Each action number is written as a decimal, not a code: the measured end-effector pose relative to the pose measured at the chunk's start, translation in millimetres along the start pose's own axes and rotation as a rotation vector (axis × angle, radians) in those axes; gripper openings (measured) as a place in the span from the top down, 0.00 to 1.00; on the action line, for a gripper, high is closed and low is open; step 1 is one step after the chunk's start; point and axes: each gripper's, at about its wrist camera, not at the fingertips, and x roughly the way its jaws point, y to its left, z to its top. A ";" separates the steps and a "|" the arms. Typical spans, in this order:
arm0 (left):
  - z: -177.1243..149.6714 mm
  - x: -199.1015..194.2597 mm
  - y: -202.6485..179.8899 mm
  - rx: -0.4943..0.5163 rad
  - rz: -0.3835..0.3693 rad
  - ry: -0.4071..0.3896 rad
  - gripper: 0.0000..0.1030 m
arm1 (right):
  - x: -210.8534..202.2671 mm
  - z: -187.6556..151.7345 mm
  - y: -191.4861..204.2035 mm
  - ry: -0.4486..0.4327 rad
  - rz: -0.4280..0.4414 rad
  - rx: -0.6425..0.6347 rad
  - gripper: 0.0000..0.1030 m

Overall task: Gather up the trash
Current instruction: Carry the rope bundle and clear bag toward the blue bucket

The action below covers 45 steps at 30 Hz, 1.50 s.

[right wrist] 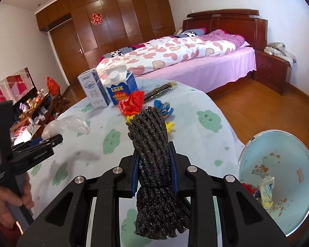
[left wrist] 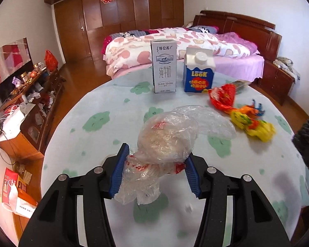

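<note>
My left gripper is shut on a crumpled clear plastic bag over the round table. My right gripper is shut on a bundle of black glittery rope, held upright; it also shows at the right edge of the left wrist view. A red wrapper, a yellow wrapper and a small blue wrapper lie on the table. A grey milk carton and a blue LOOK carton stand at the far side.
A light blue bin with wrappers inside stands right of the table. A flat dark packet lies behind the cartons. A bed is behind the table, a cluttered cabinet on the left.
</note>
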 end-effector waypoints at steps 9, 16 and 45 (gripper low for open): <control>-26.3 -38.9 -26.7 0.022 -0.017 -0.016 0.49 | -27.3 -18.5 10.0 -0.017 0.001 -0.025 0.75; -32.9 -58.8 -37.0 0.041 -0.015 -0.036 0.49 | -44.0 -29.4 6.1 -0.025 -0.022 -0.029 0.75; -43.4 -104.1 -95.3 0.142 -0.091 -0.077 0.49 | -89.8 -33.0 -51.5 -0.095 -0.127 0.019 0.75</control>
